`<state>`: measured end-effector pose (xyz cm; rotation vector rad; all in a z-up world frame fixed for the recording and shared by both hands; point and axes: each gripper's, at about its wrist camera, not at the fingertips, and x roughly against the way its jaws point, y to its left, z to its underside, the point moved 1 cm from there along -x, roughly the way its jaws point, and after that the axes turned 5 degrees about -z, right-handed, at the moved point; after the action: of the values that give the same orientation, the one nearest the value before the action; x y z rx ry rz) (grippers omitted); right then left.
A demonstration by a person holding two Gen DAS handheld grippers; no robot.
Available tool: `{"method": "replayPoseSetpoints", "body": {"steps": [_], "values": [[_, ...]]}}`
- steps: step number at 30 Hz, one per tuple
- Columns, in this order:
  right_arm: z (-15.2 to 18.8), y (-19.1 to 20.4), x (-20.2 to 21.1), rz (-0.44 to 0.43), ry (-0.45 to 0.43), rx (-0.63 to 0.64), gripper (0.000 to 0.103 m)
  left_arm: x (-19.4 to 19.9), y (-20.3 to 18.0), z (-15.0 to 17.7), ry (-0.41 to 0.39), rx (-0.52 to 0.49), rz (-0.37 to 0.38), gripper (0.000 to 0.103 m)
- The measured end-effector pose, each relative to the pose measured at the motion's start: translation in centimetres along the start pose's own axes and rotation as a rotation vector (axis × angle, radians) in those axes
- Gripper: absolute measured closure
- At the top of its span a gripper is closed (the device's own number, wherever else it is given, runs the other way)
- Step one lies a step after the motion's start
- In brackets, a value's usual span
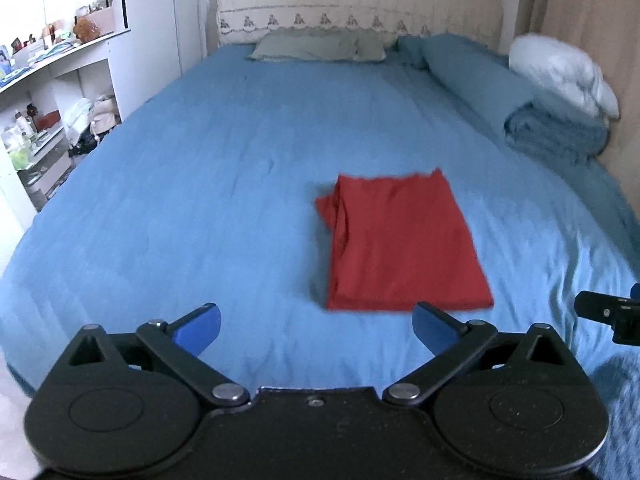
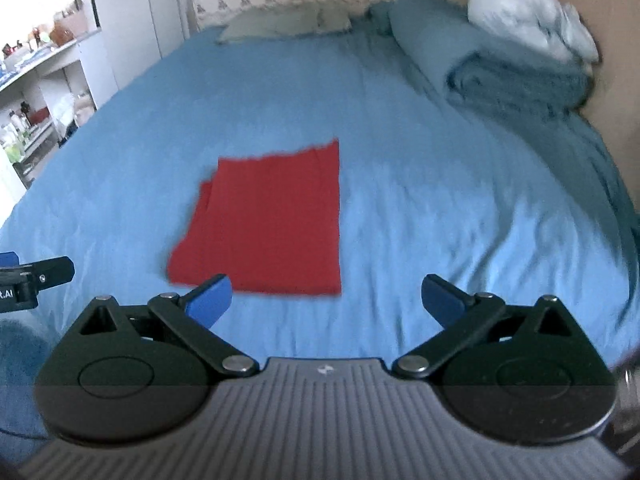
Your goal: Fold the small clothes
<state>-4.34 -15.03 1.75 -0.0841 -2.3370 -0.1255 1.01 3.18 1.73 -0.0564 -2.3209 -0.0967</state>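
Red cloth (image 1: pixel 404 240) folded rectangular, flat on wrinkled blue sheet (image 1: pixel 200 200); left gripper (image 1: pixel 316 326), right gripper (image 2: pixel 326 300) spread, empty.

A red garment (image 1: pixel 404 244) lies folded flat into a neat rectangle on the blue bed (image 1: pixel 200 200), 1 layer edge protruding at its left

Your left gripper (image 1: pixel 316 326) has a matte black body with two round housings, silver pivot rivets, triangular cut-outs in the outer links, and blue pads (image 1: pixel 198 330) at the finger ends. Your right gripper (image 2: pixel 326 300) matches, but its base behind the fingers is ribbed grey with a small white mark.
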Motion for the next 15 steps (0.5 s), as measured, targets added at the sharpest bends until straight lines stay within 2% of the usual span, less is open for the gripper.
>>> {"method": "replayPoseSetpoints", "body": {"steps": [6,15], "values": [[2.8,-0.4,0.0,0.053,0.036,0.011,0.0,0.3,-0.8,1.2,0.007,-0.029,0.013,0.0],[3.2,-1.0,0.4,0.063,0.03,-0.004,0.0,0.7,-1.6,1.4,-0.025,-0.056,0.01,0.0]]}}
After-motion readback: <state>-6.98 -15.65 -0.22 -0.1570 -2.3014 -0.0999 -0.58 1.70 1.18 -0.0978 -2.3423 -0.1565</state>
